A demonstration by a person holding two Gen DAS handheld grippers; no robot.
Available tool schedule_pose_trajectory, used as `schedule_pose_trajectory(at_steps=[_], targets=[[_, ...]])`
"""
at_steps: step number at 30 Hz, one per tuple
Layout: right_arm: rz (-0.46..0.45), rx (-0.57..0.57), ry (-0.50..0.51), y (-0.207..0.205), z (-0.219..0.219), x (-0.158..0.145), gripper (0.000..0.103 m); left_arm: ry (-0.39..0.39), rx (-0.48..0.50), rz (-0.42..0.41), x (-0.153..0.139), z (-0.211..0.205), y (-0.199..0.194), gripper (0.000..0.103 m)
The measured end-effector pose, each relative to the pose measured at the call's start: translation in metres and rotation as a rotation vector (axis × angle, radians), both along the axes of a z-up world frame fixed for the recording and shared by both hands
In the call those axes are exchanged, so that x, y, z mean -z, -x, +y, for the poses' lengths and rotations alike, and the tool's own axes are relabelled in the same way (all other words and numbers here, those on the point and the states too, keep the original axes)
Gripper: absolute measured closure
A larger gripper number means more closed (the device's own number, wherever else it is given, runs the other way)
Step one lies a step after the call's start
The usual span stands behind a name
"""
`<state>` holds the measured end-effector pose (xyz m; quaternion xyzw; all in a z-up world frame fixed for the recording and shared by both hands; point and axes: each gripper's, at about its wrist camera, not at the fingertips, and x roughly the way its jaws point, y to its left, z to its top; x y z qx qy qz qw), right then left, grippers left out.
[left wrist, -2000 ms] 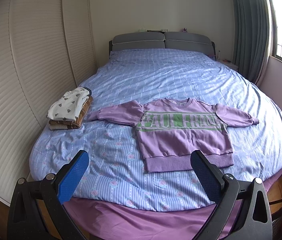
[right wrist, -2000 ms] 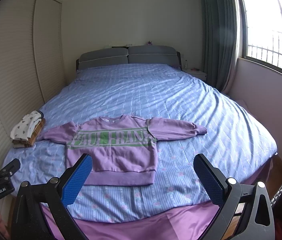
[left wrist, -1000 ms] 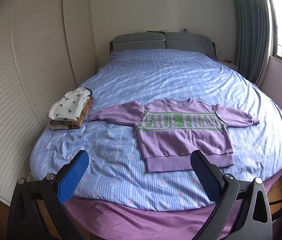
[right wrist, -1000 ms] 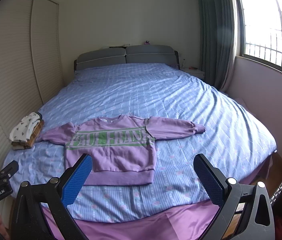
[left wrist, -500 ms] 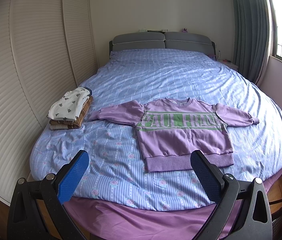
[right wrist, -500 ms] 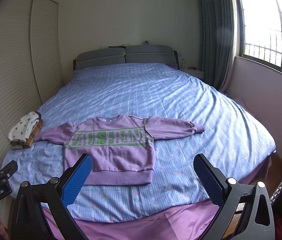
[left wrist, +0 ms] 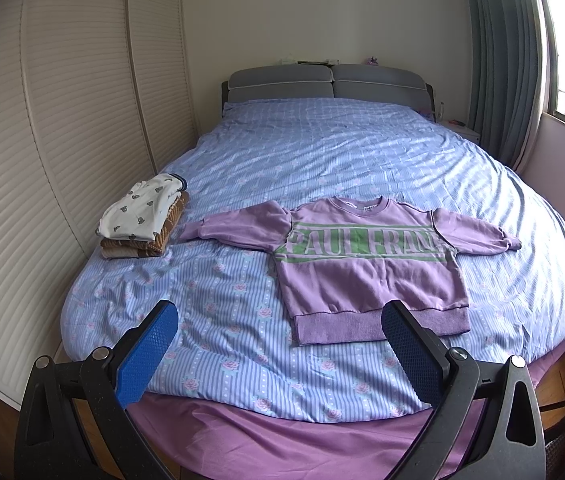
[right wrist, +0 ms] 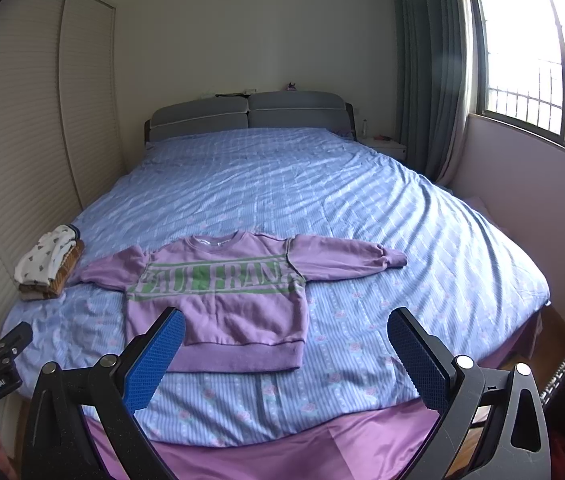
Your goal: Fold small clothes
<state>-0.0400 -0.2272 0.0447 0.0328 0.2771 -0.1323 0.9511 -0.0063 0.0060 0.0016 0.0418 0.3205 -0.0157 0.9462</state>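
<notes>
One stack of two folded garments [left wrist: 142,220], a white printed knit over a brown striped one, sits near the left edge of the blue striped, rose-patterned bedspread [left wrist: 322,152]. Just right of it, one purple long-sleeved sweatshirt [left wrist: 366,264] lies flat, face up, sleeves spread, ribbed hem nearest, green lettering reading "PAUL FRANK". The left gripper [left wrist: 278,354] and right gripper [right wrist: 284,354], each with two blue textured pads, hang wide open and empty above the bed's near edge.
</notes>
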Motion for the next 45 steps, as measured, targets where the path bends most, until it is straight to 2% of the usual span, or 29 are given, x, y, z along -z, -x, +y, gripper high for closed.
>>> schedule_pose_trajectory(at_steps=[15, 24, 32, 36, 39, 40, 45], targets=[[0.012, -0.018, 0.02, -0.007, 0.008, 0.006, 0.001, 0.025, -0.015, 0.005, 0.005, 0.007, -0.002, 0.0], [0.0, -0.069, 0.05, -0.038, 0.038, 0.013, 0.001, 0.061, -0.033, 0.009, 0.018, 0.031, -0.032, 0.0], [-0.012, -0.163, 0.06, -0.109, 0.096, 0.026, 0.001, 0.087, -0.12, -0.013, 0.035, 0.086, -0.096, 0.0], [-0.014, -0.196, 0.062, -0.148, 0.126, 0.035, 0.001, 0.134, -0.171, -0.021, 0.046, 0.124, -0.14, 0.001], [-0.02, -0.213, 0.055, -0.178, 0.147, 0.043, 0.001, 0.178, -0.192, -0.033, 0.056, 0.151, -0.176, 0.01], [-0.024, -0.217, 0.057, -0.19, 0.156, 0.047, 0.001, 0.184, -0.199, -0.037, 0.062, 0.159, -0.19, 0.017], [-0.023, -0.223, 0.058, -0.24, 0.186, 0.07, 0.001, 0.239, -0.221, -0.002, 0.099, 0.193, -0.255, 0.035]])
